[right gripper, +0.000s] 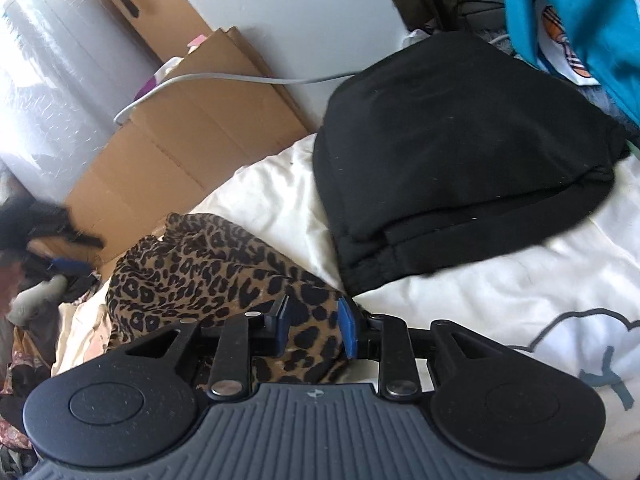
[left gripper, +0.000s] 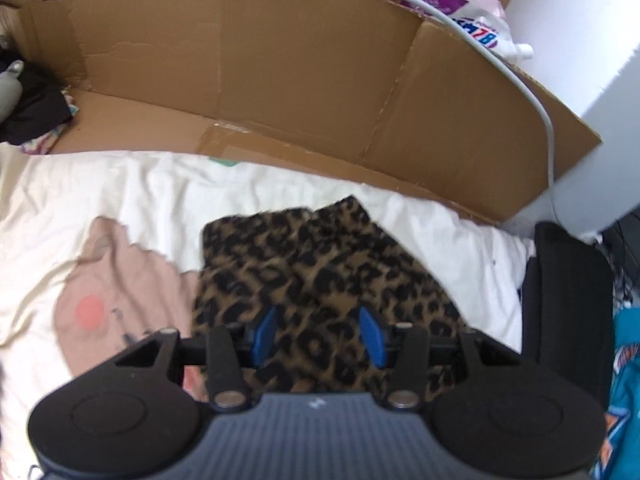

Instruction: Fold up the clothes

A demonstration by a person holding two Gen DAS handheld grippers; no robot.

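Observation:
A leopard-print garment [left gripper: 320,264] lies crumpled on a white bed sheet [left gripper: 120,200]. My left gripper [left gripper: 318,334] hovers over its near part, open, with the blue pads wide apart and the cloth lying below them. In the right wrist view the same garment [right gripper: 208,264] rises in a bunch toward my right gripper [right gripper: 314,322], whose blue pads are narrowed on a fold of the fabric at its near right corner. A blurred dark shape at the far left of that view looks like the left gripper [right gripper: 60,236].
A folded black garment [right gripper: 452,152] lies on the sheet to the right of the leopard one. Flattened cardboard [left gripper: 280,80] stands along the bed's far edge with a grey cable [left gripper: 536,96] draped over it. A teal garment [right gripper: 580,12] is at the far right. Dark clothes [left gripper: 36,108] are piled at the left.

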